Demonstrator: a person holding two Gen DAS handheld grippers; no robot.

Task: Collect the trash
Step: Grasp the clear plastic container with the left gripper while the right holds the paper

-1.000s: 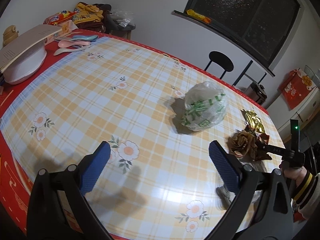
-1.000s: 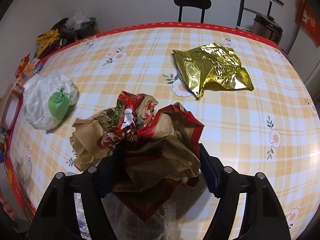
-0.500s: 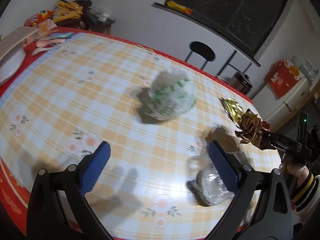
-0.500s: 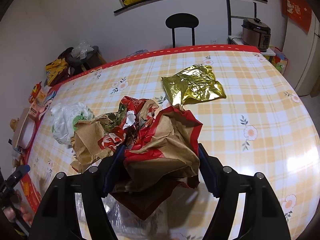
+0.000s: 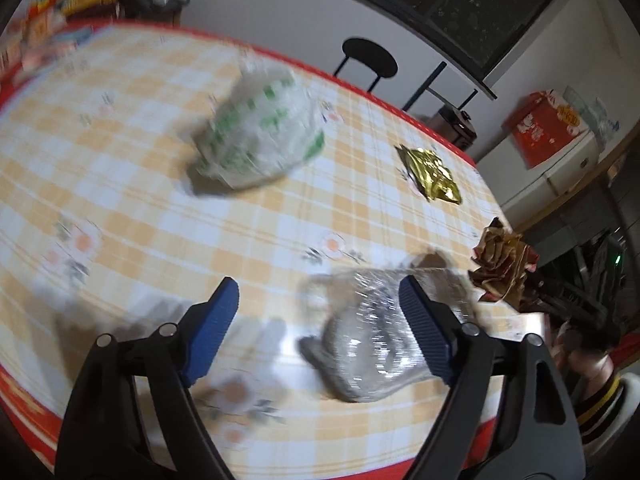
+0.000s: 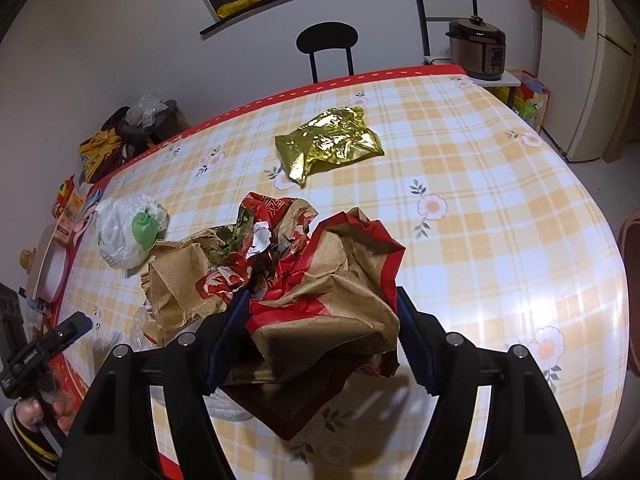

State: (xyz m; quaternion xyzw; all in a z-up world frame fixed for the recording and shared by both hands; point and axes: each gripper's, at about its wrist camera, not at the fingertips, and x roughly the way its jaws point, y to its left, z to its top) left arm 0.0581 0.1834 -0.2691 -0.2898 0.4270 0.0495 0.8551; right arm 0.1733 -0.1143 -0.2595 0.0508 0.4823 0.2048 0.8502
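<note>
My right gripper is shut on a crumpled wad of red and brown paper and holds it above the table; the wad also shows at the right of the left wrist view. My left gripper is open and empty, low over the near table edge, with a crumpled clear plastic wrap lying between its fingers, close to the right one. A white and green plastic bag lies mid-table, seen also in the right wrist view. A gold foil wrapper lies farther back.
The table has a yellow checked cloth with a red border. A white dish and snack packets sit at its far left end. A black chair and a rice cooker stand beyond the table.
My left gripper has swung right and closer to the clear plastic wrap, which now lies between its fingers. My right gripper has lifted the paper wad higher and back from the table.
</note>
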